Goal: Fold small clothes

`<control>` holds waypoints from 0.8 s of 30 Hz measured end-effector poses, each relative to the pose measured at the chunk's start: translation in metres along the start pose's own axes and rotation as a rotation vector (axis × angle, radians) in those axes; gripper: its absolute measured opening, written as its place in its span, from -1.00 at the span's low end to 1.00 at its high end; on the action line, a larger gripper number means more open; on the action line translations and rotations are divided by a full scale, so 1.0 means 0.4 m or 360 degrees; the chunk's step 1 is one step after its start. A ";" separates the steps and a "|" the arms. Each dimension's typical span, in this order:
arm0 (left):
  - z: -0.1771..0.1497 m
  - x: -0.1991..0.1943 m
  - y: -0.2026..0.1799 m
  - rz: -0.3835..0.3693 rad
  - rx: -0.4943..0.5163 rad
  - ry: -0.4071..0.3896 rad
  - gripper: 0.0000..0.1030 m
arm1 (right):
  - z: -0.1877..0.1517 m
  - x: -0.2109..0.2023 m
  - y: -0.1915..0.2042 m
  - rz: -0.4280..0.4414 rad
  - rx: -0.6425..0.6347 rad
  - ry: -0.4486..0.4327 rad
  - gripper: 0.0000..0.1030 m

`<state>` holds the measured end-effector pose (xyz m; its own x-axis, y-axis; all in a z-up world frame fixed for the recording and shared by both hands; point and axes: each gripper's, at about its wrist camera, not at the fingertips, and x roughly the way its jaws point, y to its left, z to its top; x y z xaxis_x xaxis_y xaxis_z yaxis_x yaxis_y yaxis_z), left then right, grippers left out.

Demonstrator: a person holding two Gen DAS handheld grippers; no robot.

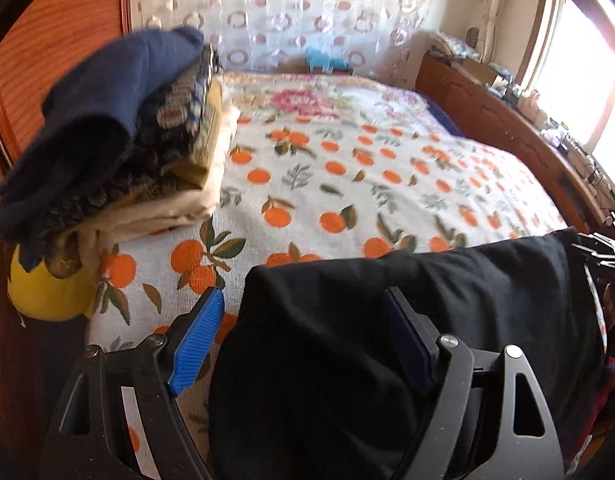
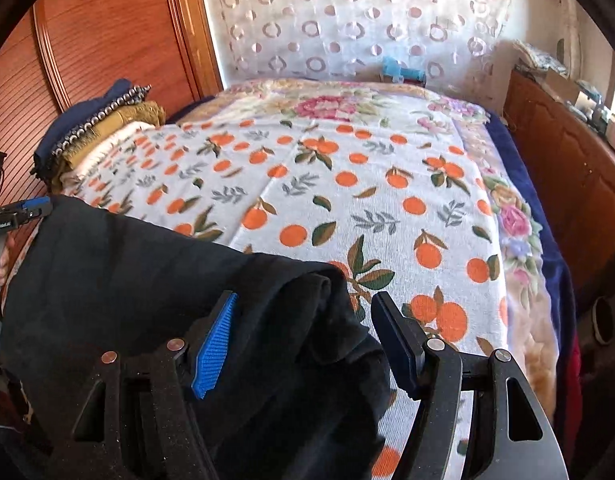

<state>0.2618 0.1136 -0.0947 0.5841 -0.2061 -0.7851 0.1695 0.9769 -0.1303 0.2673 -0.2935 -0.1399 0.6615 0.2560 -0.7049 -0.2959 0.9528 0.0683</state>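
A folded black garment (image 1: 427, 300) hangs across both grippers above the near edge of the bed. My left gripper (image 1: 303, 294) stands wide open. The cloth lies between its jaws and over the right finger, and a strip of sheet shows beside the left blue pad (image 1: 195, 344). My right gripper (image 2: 306, 296) is open too, with the garment's (image 2: 107, 280) other end bunched between its jaws and a gap before the right pad (image 2: 395, 344). A stack of folded clothes (image 1: 119, 140), navy on top, sits at the bed's left edge.
The bed is covered by a sheet printed with oranges (image 2: 347, 184) and a floral blanket further back. A wooden wardrobe (image 2: 107, 32) stands to the left and a cluttered wooden cabinet (image 1: 507, 120) to the right. A yellow object (image 1: 47, 296) lies under the stack.
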 end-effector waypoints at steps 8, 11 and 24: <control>-0.008 0.040 0.007 -0.0047 0.0025 0.0050 0.57 | 0.005 0.035 -0.016 0.0043 0.0003 0.0046 0.36; -0.017 0.035 0.000 -0.0079 0.0057 0.0019 0.18 | 0.003 0.033 -0.008 0.0050 -0.0013 0.0036 0.09; 0.007 -0.272 -0.124 -0.0255 0.0191 -0.0337 -0.81 | 0.001 -0.260 0.056 0.0120 -0.0095 -0.0344 -0.76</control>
<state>0.1923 0.0873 -0.0012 0.6929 -0.3771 -0.6145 0.3585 0.9197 -0.1601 0.1922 -0.2988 -0.0650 0.7661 0.3613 -0.5315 -0.3862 0.9199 0.0686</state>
